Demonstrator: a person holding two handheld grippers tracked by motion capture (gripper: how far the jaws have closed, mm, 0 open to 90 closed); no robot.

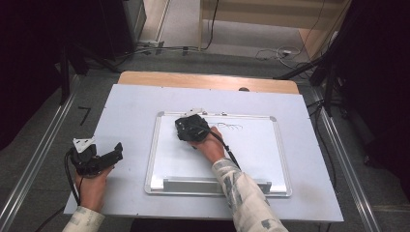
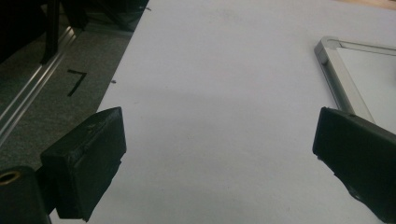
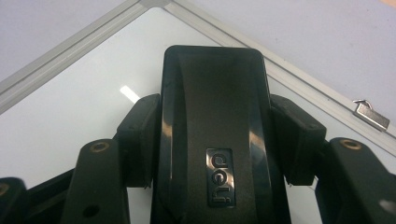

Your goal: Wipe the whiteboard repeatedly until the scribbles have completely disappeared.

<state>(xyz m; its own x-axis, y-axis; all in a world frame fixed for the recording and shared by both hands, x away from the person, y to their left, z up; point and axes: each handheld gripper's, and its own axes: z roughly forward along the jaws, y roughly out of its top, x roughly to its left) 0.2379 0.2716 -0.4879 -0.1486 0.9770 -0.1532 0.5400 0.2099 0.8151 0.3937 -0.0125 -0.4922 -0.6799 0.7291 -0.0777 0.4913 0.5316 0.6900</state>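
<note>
Right gripper (image 1: 192, 126), forearm angled in from the desk's near edge, clamps a black eraser (image 3: 215, 126) on the whiteboard (image 1: 256, 150) near its far-left corner. Left gripper (image 1: 109, 157), jaws apart, rests at the desk's (image 1: 135, 104) near-left edge.

Lighting is dim and even, from overhead. The high view is soft and low in detail; both upper corners fall to near black. In the right gripper view, a small bright glare streak lies on the whiteboard (image 3: 70, 116) just left of the right gripper (image 3: 215, 135), and the black eraser (image 3: 215, 116) between its jaws shows faint sheen. The left gripper (image 2: 219, 154) casts a weak, diffuse shadow on the table (image 2: 210, 70) ahead of its jaws.
</note>
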